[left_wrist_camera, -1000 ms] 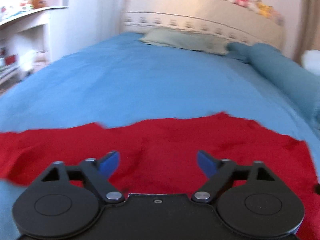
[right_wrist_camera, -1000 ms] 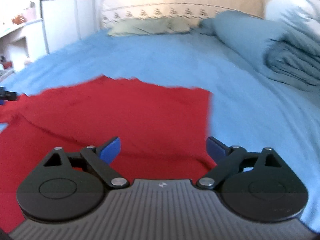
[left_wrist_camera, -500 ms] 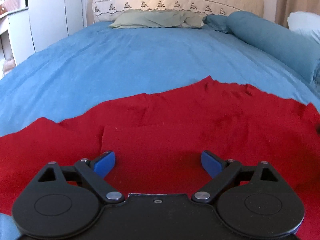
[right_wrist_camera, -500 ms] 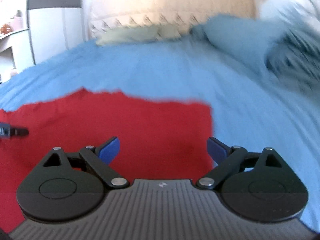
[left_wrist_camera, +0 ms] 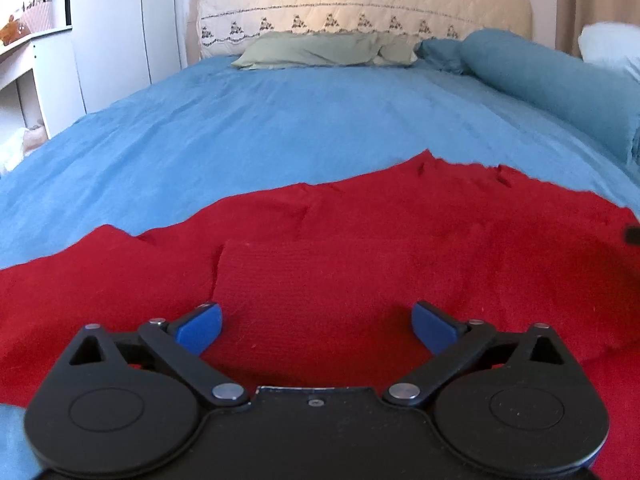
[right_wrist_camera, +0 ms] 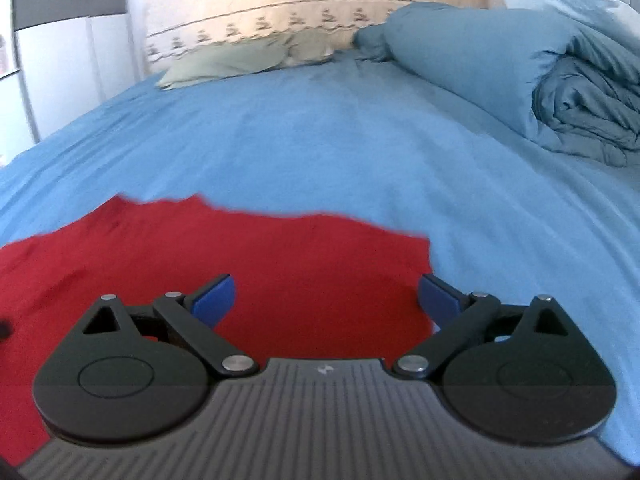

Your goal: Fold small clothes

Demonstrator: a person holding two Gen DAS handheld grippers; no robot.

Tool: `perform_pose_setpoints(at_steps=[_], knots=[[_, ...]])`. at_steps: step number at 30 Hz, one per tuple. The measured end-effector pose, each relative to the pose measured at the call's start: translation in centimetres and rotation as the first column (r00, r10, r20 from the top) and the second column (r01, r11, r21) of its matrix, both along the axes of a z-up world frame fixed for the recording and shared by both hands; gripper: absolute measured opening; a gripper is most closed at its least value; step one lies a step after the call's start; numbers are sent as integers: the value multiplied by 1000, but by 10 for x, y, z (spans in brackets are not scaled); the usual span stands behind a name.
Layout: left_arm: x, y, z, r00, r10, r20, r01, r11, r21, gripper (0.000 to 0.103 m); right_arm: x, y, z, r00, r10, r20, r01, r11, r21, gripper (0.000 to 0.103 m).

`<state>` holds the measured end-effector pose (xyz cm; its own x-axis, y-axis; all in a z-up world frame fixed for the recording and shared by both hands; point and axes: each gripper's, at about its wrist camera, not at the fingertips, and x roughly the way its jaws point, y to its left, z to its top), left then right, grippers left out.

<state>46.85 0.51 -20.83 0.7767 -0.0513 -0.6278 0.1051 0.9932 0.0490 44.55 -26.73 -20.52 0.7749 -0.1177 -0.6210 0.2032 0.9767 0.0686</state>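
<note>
A flat red knit garment (left_wrist_camera: 360, 256) lies on the blue bedsheet (left_wrist_camera: 280, 128), its far edge ragged, with bare sheet beyond up to the green pillow (left_wrist_camera: 320, 50). The left gripper (left_wrist_camera: 316, 326) hovers over the garment's middle and the right gripper (right_wrist_camera: 326, 300) over its right edge; both have jaws spread wide, holding nothing.

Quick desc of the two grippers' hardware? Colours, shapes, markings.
Left gripper: smooth black body, round black discs either side, black linkage arms with silver pivot pins, blue fingertips. Right gripper: same discs, linkages and blue tips, but a grey ribbed body with a small white logo. No cables or sleeves visible.
</note>
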Motion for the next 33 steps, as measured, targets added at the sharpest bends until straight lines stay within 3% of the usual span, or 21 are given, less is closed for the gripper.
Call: perform_pose_setpoints(at_steps=[3,7,10,14,18,23,28,30,33], knots=[[-15,-1,4,1000,3,-10,-3,998,66,103,-44,-1,-7,995,20,-99,-19,1000,13,103],[-45,10,17,999,12,-41,-8,997,74,103,-98,-17,-12,997,-6,-83,8,1000,21,103],[-74,22,34,999,26,-40,-23,997,70,103,-127,-23,1,997,-26,-66,27,999,20,103],[-114,42,70,998,62,-1,-62,997,39,103,-159,-9,51,1000,19,14,-19,1000,3,103],[-151,68,116,993,100,57,-97,994,-53,103,-169,28,113,993,96,75,-90,993,-80,103],[-180,106,162,975,181,128,-164,978,-132,103,-175,81,167,973,189,130,-186,982,-37,103],[-188,166,174,945,294,144,-256,938,-235,103,-172,143,189,953,274,132,-275,961,-16,103],[-188,196,167,927,350,134,-301,908,-292,103,-169,168,186,942,308,135,-310,951,-8,103],[-189,250,140,894,435,112,-357,840,-409,103,-160,203,172,926,357,122,-364,931,36,103]])
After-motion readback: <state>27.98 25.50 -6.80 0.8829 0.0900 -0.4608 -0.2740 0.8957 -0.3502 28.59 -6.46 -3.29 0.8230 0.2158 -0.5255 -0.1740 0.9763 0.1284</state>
